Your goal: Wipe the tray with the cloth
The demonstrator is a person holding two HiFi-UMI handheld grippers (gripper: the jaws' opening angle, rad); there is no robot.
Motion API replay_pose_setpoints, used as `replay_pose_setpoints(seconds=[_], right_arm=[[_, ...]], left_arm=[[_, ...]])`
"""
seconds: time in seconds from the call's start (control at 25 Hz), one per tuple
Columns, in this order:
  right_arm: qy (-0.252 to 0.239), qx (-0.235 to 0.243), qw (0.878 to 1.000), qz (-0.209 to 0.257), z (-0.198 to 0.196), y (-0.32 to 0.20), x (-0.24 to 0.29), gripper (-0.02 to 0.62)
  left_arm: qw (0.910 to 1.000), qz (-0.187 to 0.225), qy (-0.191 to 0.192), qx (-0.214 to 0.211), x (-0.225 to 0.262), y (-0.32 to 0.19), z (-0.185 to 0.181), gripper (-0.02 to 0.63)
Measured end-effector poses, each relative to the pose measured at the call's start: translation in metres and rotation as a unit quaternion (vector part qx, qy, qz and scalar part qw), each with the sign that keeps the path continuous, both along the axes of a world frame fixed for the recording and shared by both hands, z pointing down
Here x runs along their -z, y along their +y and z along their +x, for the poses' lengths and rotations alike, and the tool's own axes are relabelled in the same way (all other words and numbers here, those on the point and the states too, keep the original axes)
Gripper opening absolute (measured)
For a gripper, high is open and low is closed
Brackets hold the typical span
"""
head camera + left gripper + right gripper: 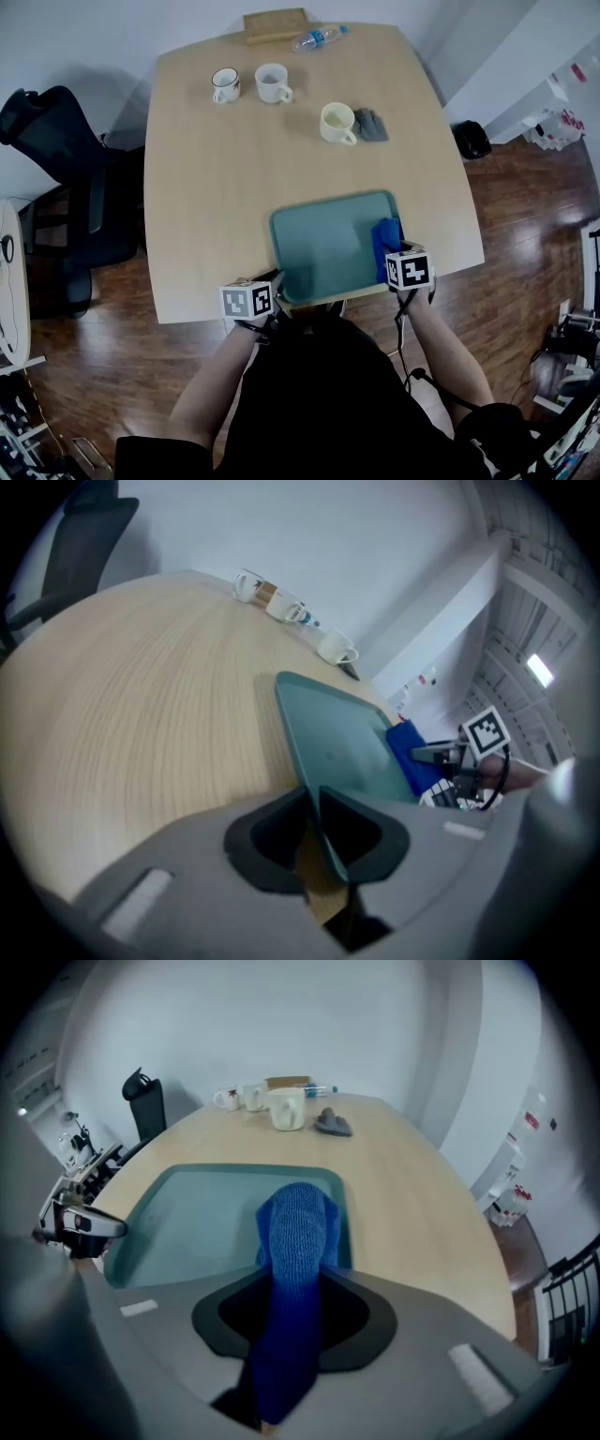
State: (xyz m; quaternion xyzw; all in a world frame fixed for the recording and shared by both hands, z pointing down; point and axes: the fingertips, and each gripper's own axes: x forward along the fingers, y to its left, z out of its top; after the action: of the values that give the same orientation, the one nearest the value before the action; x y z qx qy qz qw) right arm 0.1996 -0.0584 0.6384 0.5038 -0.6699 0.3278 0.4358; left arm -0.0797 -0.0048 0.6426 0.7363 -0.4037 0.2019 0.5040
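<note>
A teal tray [323, 244] lies at the near edge of the wooden table [206, 178]. My left gripper [267, 292] is shut on the tray's near left rim [323, 841]. My right gripper [398, 262] is shut on a blue cloth [384, 242]. The cloth [298, 1232] sticks out past the jaws and rests on the tray's right part [206, 1218]. From the left gripper view the tray [342, 742] stretches away, with the blue cloth [417, 757] and the right gripper [450, 757] at its far side.
Three mugs [225, 84] [272, 82] [337, 123] stand on the far half of the table, a grey cloth [371, 125] beside the nearest one. A water bottle [317, 38] and a wooden board [275, 25] lie at the far edge. A black office chair [56, 187] stands left.
</note>
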Motion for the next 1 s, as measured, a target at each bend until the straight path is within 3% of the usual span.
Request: replay_pose_setpoints(seconds=[0.2,0.4,0.6,0.68,0.76,1.0], right_arm=[[-0.06,0.08,0.995,-0.002,-0.109,0.022,0.004,0.118],[-0.116,0.148,0.982,-0.024,-0.207,0.044,0.007,0.118],[-0.174,0.175,0.968,-0.037,-0.254,0.049,0.006,0.118],[-0.197,0.159,0.967,-0.037,-0.24,0.045,0.009,0.117],[-0.187,0.132,0.973,-0.03,-0.201,0.037,0.011,0.117],[-0.081,0.019,0.996,-0.014,-0.018,0.018,0.007,0.117]], left_arm=[[1.0,0.002,-0.003,0.0,0.0,0.0,0.0,0.05],[1.0,0.002,-0.002,-0.001,0.002,-0.001,-0.001,0.05],[1.0,0.003,0.001,0.003,0.001,-0.003,-0.002,0.049],[1.0,-0.001,0.003,0.005,0.0,-0.002,-0.003,0.049],[1.0,-0.004,0.004,0.004,-0.001,-0.001,-0.003,0.049],[1.0,-0.005,0.006,0.003,0.0,-0.001,-0.003,0.049]])
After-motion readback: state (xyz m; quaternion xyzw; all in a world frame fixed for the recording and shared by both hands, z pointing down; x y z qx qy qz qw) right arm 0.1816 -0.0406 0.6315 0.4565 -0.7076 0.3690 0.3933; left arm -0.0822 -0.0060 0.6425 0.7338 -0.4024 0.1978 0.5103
